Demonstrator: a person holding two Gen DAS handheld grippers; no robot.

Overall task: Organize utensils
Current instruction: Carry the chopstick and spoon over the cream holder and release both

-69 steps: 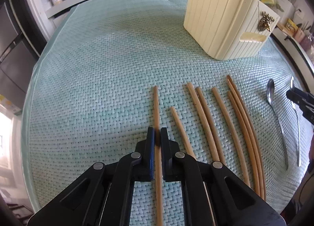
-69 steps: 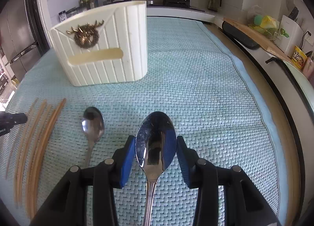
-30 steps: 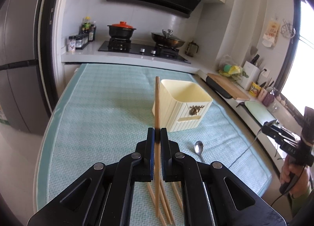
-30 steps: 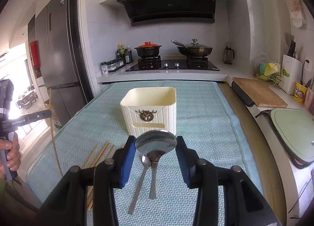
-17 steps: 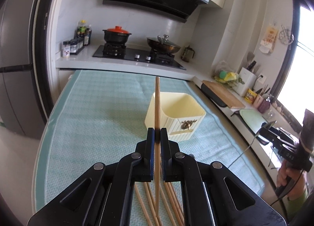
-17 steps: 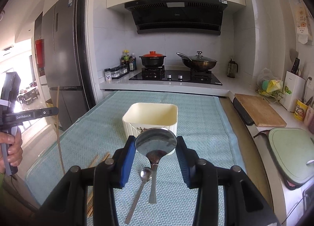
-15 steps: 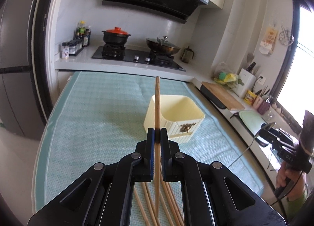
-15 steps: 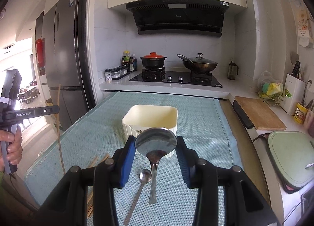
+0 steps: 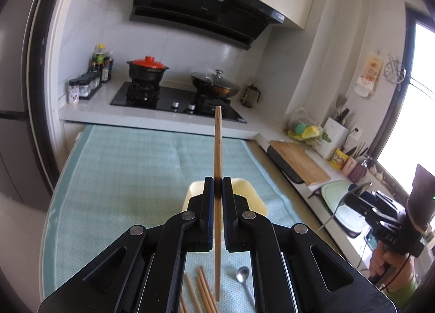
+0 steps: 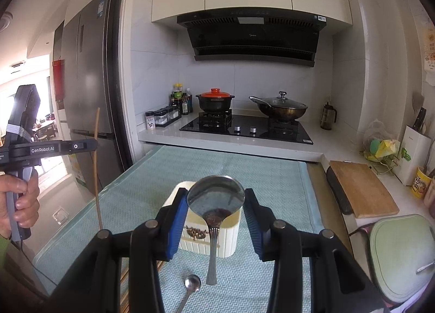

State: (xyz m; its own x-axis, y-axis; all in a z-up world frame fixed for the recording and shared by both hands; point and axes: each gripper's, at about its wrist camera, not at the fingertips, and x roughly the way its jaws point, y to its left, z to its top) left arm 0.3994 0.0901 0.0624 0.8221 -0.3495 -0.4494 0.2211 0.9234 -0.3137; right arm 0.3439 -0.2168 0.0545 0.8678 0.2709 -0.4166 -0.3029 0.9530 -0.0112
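Below both tools, the cream utensil holder (image 10: 206, 234) stands on the teal-matted tabletop (image 9: 130, 166); its inside is largely hidden, so its contents cannot be told. Clenched, the left hand-held gripper (image 9: 218, 185) pinches one chopstick (image 9: 217, 144) upright, above the holder. The right hand-held gripper (image 10: 216, 201) clamps a spoon (image 10: 216, 196) by its bowl, handle hanging down before the holder. Loose chopsticks (image 9: 202, 290) and a second spoon (image 9: 242, 275) lie on the mat. Only the right view shows the holder's brass emblem (image 10: 194, 231) and the hand (image 10: 20, 201) carrying the left tool.
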